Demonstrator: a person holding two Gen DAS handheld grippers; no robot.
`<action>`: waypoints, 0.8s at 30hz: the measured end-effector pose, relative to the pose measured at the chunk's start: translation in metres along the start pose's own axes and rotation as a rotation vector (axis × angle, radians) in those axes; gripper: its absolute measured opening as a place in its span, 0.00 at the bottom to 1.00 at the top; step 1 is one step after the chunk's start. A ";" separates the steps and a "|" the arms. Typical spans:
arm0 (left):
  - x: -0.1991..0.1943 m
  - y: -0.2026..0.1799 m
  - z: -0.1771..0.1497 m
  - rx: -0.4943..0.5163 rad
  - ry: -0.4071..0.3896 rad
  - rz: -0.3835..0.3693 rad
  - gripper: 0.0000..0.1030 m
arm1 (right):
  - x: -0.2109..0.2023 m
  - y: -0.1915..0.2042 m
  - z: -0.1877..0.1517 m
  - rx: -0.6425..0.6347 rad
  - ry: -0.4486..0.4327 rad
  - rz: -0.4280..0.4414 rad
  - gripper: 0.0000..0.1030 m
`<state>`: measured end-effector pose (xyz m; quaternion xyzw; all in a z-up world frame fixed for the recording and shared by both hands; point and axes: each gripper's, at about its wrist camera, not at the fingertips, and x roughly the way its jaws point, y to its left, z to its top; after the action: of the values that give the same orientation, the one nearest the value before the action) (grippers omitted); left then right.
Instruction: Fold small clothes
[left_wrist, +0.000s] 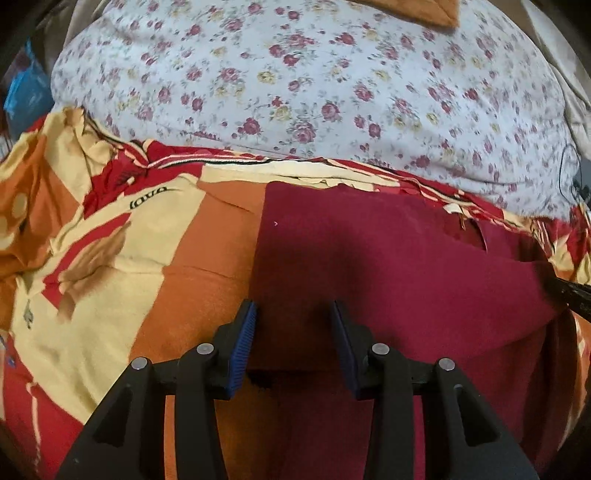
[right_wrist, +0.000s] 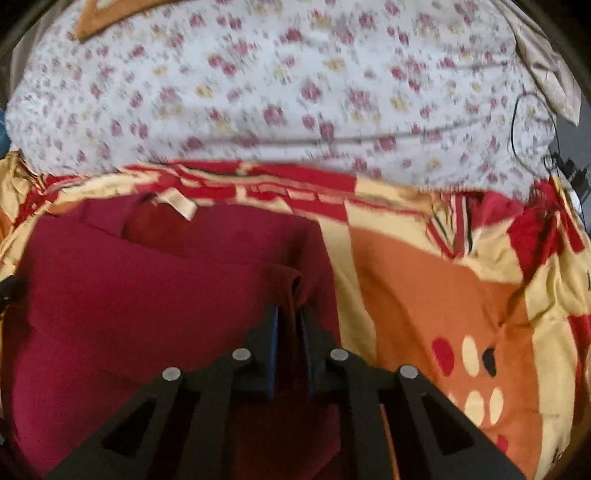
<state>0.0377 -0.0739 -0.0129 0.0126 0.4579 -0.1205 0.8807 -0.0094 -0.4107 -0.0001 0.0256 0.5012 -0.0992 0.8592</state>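
Note:
A dark red garment lies flat on a patterned bedspread. My left gripper hangs over the garment's left edge with its blue pads well apart. The cloth lies between and under them, and they do not press on it. In the right wrist view the same garment shows a cream neck label at its far edge. My right gripper is shut on a pinched-up ridge of the garment's right edge.
The red, orange and cream bedspread surrounds the garment. Beyond it lies a white floral sheet, with an orange cloth at its far edge. A thin black cable and a small plug lie at the far right.

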 end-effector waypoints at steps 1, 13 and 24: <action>-0.004 0.004 0.000 -0.011 0.002 -0.014 0.28 | 0.000 0.001 -0.002 -0.002 0.000 -0.004 0.11; -0.013 0.039 -0.017 -0.091 0.055 -0.052 0.28 | -0.038 0.087 0.036 -0.087 -0.068 0.433 0.63; -0.002 0.051 -0.022 -0.109 0.028 -0.093 0.28 | 0.046 0.235 0.085 -0.311 0.016 0.488 0.68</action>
<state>0.0307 -0.0214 -0.0284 -0.0552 0.4762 -0.1358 0.8670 0.1320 -0.1998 -0.0110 0.0141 0.4961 0.1885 0.8474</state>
